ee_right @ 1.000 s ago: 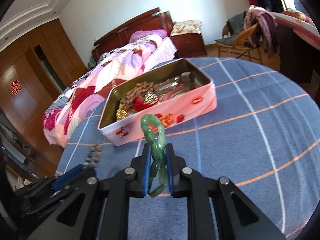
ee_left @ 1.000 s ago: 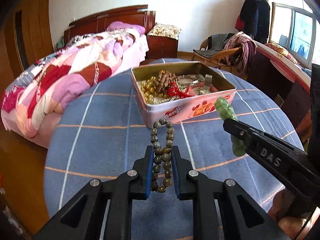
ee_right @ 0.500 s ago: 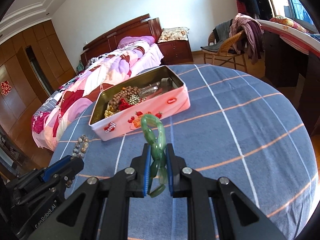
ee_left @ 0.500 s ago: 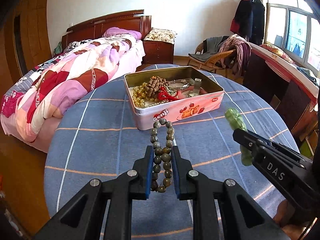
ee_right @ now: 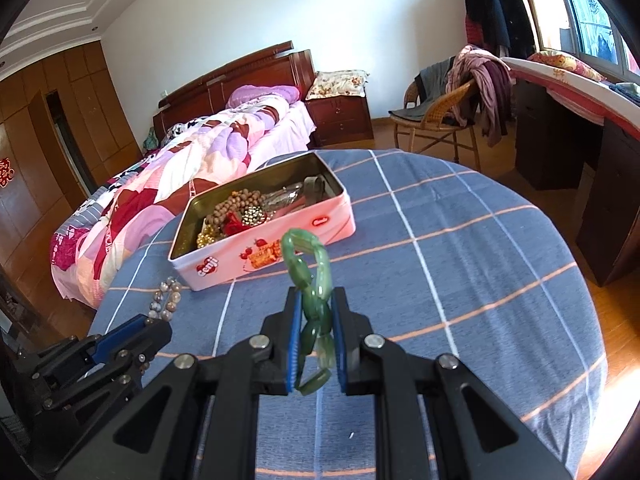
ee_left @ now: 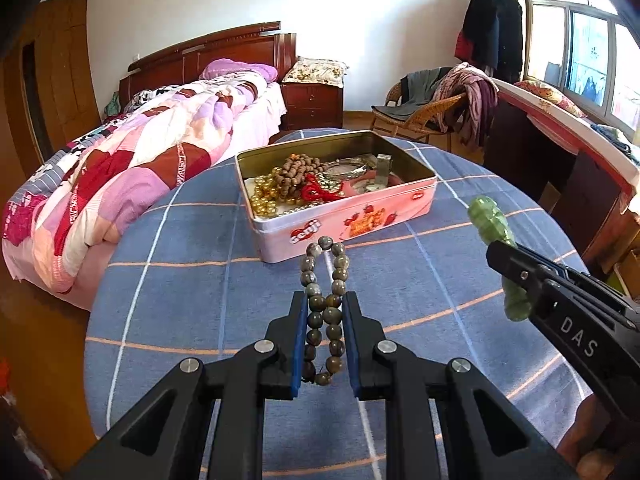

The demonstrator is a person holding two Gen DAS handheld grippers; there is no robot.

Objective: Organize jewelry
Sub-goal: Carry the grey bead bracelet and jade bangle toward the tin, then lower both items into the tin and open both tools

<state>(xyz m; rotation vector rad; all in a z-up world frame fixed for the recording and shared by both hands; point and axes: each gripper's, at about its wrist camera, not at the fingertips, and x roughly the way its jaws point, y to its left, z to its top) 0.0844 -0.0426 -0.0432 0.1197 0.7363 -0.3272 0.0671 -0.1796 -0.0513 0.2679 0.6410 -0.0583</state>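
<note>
My left gripper [ee_left: 323, 308] is shut on a bracelet of grey-brown stone beads [ee_left: 325, 276], whose loop sticks out past the fingertips above the blue checked tablecloth. My right gripper [ee_right: 316, 300] is shut on a green jade link bracelet [ee_right: 310, 268] that stands up between its blue pads. Beyond both sits an open pink tin [ee_left: 352, 216] [ee_right: 280, 240] with bead strings, gold beads and a red cord inside. The left wrist view shows the right gripper and the green bracelet [ee_left: 490, 224] at the right. The right wrist view shows the left gripper with the bead bracelet [ee_right: 166, 298] at the lower left.
The round table [ee_right: 460, 264] with the blue cloth drops off to wooden floor on all sides. A bed with a patchwork quilt [ee_left: 132, 168] stands at the left, a wicker chair with clothes [ee_left: 436, 108] behind, a dark desk [ee_right: 600, 184] at the right.
Both grippers have drawn back a little from the tin, which now looks smaller and farther away. Each bracelet stays held as before.
</note>
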